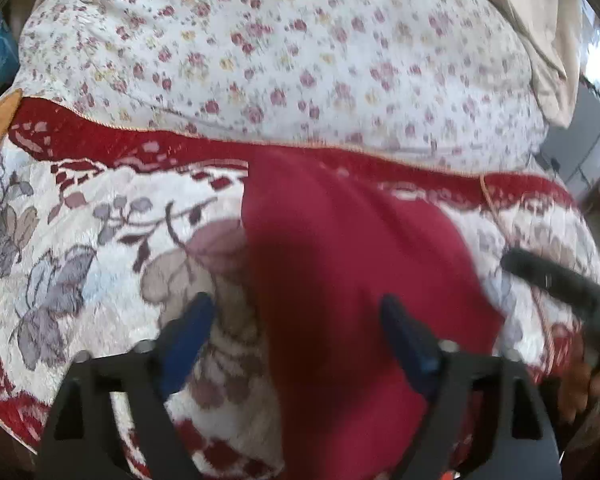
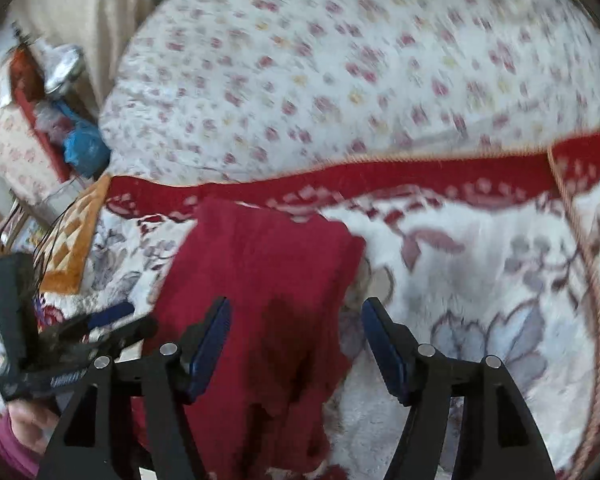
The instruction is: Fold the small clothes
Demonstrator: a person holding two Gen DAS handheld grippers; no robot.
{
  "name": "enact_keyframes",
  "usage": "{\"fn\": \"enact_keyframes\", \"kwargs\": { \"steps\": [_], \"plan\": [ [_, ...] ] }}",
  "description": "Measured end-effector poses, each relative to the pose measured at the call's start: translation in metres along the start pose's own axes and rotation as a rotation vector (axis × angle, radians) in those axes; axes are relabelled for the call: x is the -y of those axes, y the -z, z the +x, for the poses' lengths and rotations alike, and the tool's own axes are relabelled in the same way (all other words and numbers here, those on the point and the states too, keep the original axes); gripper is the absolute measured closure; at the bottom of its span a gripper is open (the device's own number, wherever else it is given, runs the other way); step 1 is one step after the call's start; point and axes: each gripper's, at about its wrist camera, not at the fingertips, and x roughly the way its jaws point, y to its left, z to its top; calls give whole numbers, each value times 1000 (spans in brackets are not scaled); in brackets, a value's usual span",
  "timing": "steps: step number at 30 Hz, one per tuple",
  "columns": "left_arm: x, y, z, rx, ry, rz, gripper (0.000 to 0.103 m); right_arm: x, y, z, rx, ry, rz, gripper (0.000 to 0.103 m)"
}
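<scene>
Blanket (image 1: 80,216) with a red border carries the red garment (image 1: 340,280), its long axis running from that far border toward the spread-fingered left gripper (image 1: 296,320), while in the right wrist view the right gripper (image 2: 296,332), jaws apart and empty, hovers over the garment's (image 2: 260,280) near end with bare blanket (image 2: 480,280) on its right.

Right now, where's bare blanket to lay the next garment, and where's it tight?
Free: the blanket right of the red garment, out to the corded edge, and the patch left of it in the left wrist view, below the red border. Tight: the left side, where the orange cushion and left gripper crowd in. Both grippers are open.
</scene>
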Motion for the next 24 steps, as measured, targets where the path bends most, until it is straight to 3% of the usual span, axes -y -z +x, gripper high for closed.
{"fn": "enact_keyframes", "kwargs": {
  "steps": [4, 9, 16, 24],
  "plan": [
    [9, -4, 11, 39, -59, 27, 12, -31, 6, 15, -48, -3, -127, 47],
    [7, 0, 41, -2, -83, 33, 12, -26, 22, 61, -134, 183, -219, 56],
    [7, -3, 49, 14, -67, 15, 12, -12, 17, 71, -123, 177, -187, 55],
    [6, 0, 38, 48, -85, 2, 12, -33, 27, 30, -81, 119, -163, 47]
  ]
}}
